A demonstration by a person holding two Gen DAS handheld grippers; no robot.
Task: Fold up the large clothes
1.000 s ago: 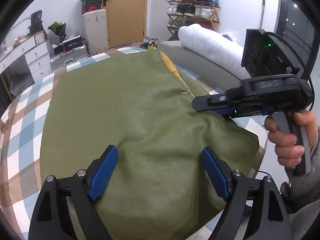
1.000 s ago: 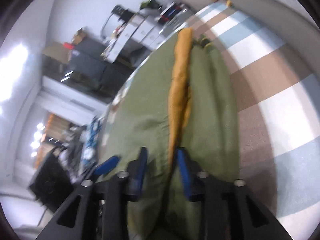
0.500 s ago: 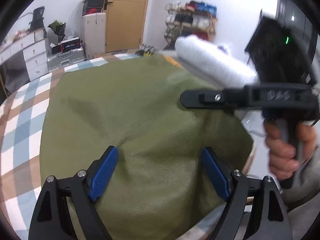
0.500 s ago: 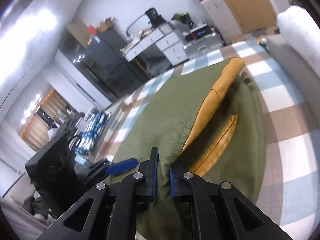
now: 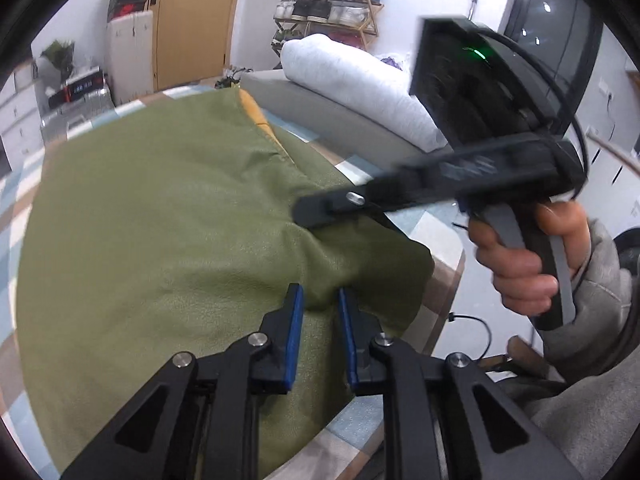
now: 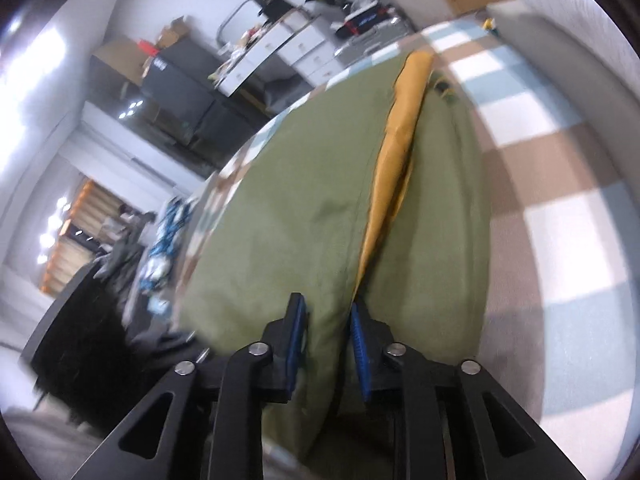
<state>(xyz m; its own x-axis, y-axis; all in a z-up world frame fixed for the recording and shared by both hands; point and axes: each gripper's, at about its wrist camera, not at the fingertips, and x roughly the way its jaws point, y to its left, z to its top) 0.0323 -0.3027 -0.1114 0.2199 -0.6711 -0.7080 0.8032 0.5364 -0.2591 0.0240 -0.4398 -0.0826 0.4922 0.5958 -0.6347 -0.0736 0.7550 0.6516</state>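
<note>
An olive green garment [image 5: 160,220] with a mustard yellow lining [image 5: 256,112] lies spread on a checked bed cover [image 5: 16,200]. My left gripper [image 5: 320,308] is closing at the near edge, and its blue pads pinch a raised ridge of green fabric. In the left wrist view my right gripper [image 5: 304,214], held by a hand [image 5: 520,264], touches the fabric just beyond that ridge. In the right wrist view the right gripper [image 6: 326,320] is opening slightly, with a thick fold of the garment [image 6: 300,200] filling the gap beside the yellow lining [image 6: 400,140].
A rolled white duvet [image 5: 352,76] lies on a grey strip along the bed's right side. A shoe rack [image 5: 328,0] and a door stand behind it. White drawers [image 6: 288,52] and dark cabinets line the far wall. Checked cover [image 6: 560,160] lies bare right of the garment.
The left jaws went from wide apart to nearly together, gathering a ridge of fabric. The right jaws clamped tight on the garment's edge, then spread a little; that gripper dropped back onto the fabric.
</note>
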